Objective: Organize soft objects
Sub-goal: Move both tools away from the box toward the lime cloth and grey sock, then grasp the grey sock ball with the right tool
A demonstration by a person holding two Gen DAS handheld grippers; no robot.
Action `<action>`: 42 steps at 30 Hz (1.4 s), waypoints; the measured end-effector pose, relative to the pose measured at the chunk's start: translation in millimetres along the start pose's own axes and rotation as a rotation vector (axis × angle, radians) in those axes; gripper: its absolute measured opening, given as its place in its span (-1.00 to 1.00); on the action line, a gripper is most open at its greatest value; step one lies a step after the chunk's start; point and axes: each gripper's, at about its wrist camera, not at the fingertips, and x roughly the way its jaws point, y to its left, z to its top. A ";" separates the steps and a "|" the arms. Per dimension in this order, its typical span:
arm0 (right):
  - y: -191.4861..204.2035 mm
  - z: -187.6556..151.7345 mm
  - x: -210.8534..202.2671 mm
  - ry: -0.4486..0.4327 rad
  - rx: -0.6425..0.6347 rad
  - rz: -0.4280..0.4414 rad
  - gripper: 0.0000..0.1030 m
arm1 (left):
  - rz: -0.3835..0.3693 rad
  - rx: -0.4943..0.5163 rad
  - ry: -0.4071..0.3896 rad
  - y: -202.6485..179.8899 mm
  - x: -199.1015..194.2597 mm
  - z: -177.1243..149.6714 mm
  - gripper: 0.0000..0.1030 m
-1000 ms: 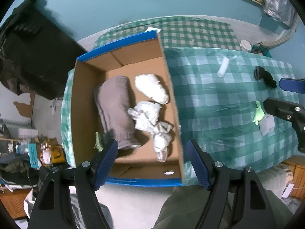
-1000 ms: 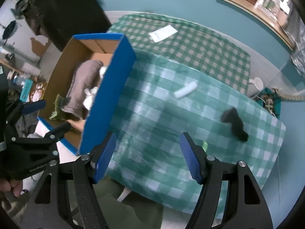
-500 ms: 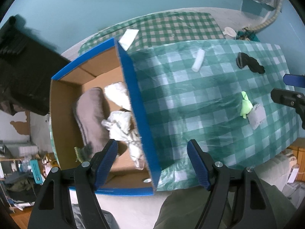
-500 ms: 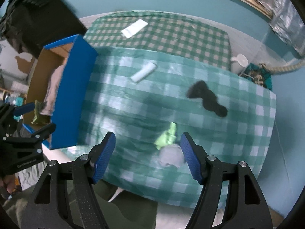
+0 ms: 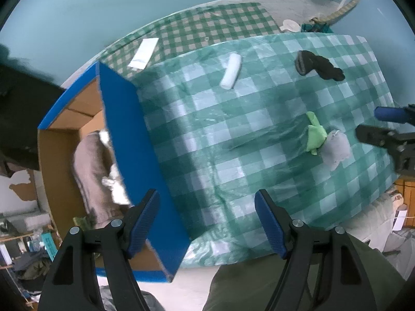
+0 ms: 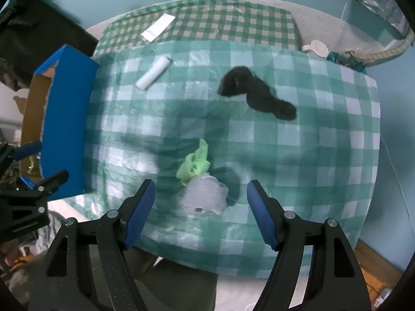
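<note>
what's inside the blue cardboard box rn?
Inside the blue cardboard box: a folded grey-brown towel and white crumpled cloths. The box's near wall covers the rest of the floor.

My left gripper [image 5: 207,220] hung open over the checked counter [image 5: 233,155], beside the blue box [image 5: 135,155] holding a grey towel [image 5: 90,171]. A green cloth [image 5: 315,137] touched a grey sock [image 5: 336,149]; a black sock [image 5: 317,66] lay apart.

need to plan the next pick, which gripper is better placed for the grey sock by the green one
Right. The right gripper is open with the grey sock lying between its fingers. The left gripper is open too, but sits near the blue box, far from it.
</note>
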 end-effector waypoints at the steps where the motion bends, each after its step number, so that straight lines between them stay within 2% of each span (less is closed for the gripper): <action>1: -1.6 -1.5 5.1 0.005 0.003 0.000 0.43 | -0.012 0.007 0.000 -3.5 2.0 1.8 0.49; 6: -5.4 -7.3 26.1 0.031 0.004 -0.007 0.43 | -0.045 0.009 0.003 -14.2 11.8 8.4 0.49; 15: -1.6 -16.0 50.7 0.061 -0.025 -0.043 0.43 | -0.011 0.027 0.018 -26.6 34.6 18.7 0.49; 27: -0.4 -16.7 75.8 0.104 -0.060 -0.064 0.43 | 0.005 0.058 0.042 -42.7 43.8 22.3 0.49; 28: -1.5 -17.0 76.6 0.106 -0.064 -0.062 0.39 | 0.002 0.059 0.044 -44.2 44.0 22.9 0.49; 30: -2.8 -18.4 76.8 0.103 -0.067 -0.040 0.19 | -0.003 0.059 0.047 -46.8 44.7 24.0 0.49; 31: -3.5 -18.8 76.5 0.104 -0.067 -0.027 0.01 | -0.007 0.061 0.048 -49.2 44.4 24.9 0.49; 33: -7.0 -20.0 74.4 0.101 -0.065 -0.013 -0.05 | -0.009 0.064 0.048 -52.5 44.9 26.2 0.49; 35: -12.1 -20.6 70.5 0.098 -0.064 0.005 -0.22 | -0.014 0.067 0.049 -56.5 45.0 27.7 0.49; 40: -29.7 -21.3 59.2 0.089 -0.064 -0.009 -0.24 | -0.030 0.063 0.057 -67.3 47.7 34.5 0.50; 42: -38.3 -20.6 53.9 0.083 -0.061 -0.016 -0.24 | -0.037 0.063 0.061 -72.3 49.2 37.2 0.57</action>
